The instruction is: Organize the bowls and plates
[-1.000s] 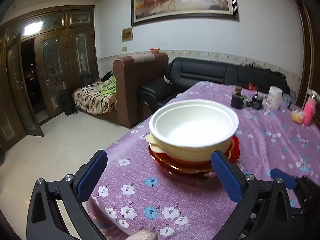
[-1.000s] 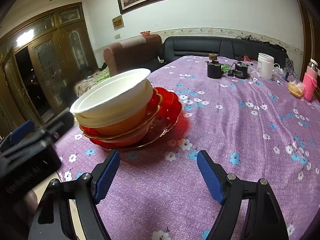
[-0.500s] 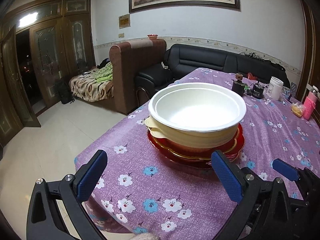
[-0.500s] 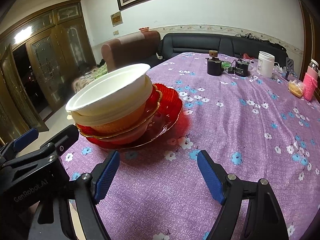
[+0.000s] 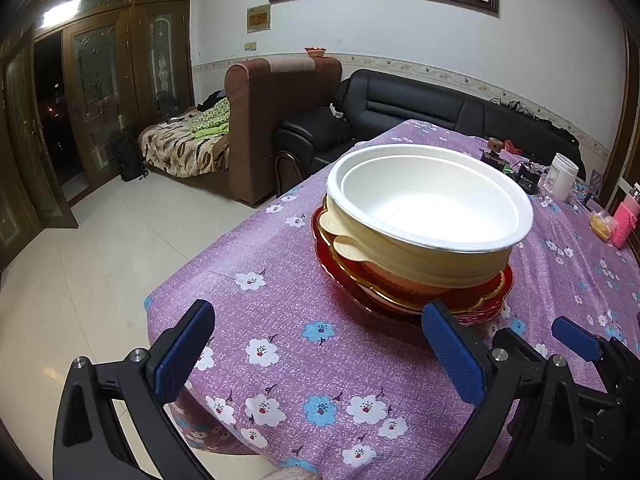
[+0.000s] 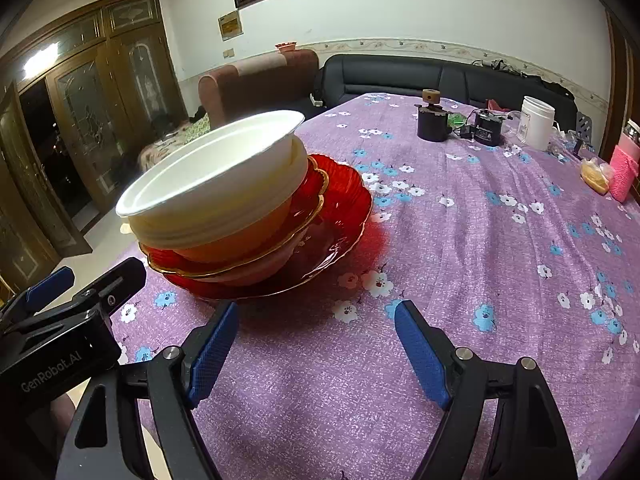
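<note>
A stack stands near the table corner: a white bowl (image 5: 432,204) on top, a cream bowl (image 5: 420,264) under it, then red gold-rimmed dishes and a wide red plate (image 5: 492,300) at the bottom. In the right wrist view the white bowl (image 6: 216,172) leans left on the red plate (image 6: 340,220). My left gripper (image 5: 320,352) is open and empty, a short way in front of the stack. My right gripper (image 6: 316,344) is open and empty, in front of the plate's rim. The left gripper's body (image 6: 64,320) shows at the left of that view.
A purple flowered cloth (image 6: 480,260) covers the table. At the far end stand a dark jar (image 6: 431,122), a black device (image 6: 488,128), a white jar (image 6: 538,122) and a pink bottle (image 6: 624,172). The table edge (image 5: 168,292) drops to a tiled floor on the left.
Both grippers have drawn back from the stack and risen a little, so more cloth shows in front of it. The stack has not moved. Both stay open.
</note>
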### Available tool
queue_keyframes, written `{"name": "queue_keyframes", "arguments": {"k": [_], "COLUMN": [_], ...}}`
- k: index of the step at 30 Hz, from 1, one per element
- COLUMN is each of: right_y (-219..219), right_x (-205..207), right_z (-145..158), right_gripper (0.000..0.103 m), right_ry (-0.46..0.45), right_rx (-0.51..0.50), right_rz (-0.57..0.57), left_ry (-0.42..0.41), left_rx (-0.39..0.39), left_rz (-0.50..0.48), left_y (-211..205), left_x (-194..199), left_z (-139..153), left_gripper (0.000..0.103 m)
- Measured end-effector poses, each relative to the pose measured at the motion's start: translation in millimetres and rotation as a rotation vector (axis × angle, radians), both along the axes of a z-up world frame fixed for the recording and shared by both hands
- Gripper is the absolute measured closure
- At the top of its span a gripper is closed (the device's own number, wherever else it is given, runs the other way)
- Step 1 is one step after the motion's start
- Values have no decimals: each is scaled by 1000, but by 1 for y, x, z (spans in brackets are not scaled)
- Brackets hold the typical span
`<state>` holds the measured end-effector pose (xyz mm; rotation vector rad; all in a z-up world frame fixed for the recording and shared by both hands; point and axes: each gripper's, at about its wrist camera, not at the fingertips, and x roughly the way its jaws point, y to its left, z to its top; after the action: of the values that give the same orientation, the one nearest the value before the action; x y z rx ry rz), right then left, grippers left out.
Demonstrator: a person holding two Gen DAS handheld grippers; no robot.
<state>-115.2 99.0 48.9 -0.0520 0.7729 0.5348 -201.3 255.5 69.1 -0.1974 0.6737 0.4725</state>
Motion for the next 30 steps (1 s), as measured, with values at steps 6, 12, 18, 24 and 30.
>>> {"name": "queue_keyframes", "arguments": {"k": [6, 12, 18, 24, 30], "right_y": [-3, -9, -7, -9, -9], "right_x": [4, 7, 3, 2, 1], "right_z": [-5, -5, -5, -5, -6], "right_gripper": [19, 19, 19, 19, 19], "right_ry": [19, 33, 29, 21, 27], "right_rx": [-2, 18, 19, 15, 17], "right_rz": [-18, -37, -18, -20, -21], "left_ry": [7, 17, 21, 27, 32], "left_rx": [-11, -21, -15, -24, -29], "left_rz": [1, 1, -4, -12, -10], "left_y": [5, 5, 3, -1, 0], "left_x": [3, 4, 7, 8, 8], "left_z": [-2, -4, -4, -6, -7], "left_gripper": [0, 0, 0, 0, 0]}}
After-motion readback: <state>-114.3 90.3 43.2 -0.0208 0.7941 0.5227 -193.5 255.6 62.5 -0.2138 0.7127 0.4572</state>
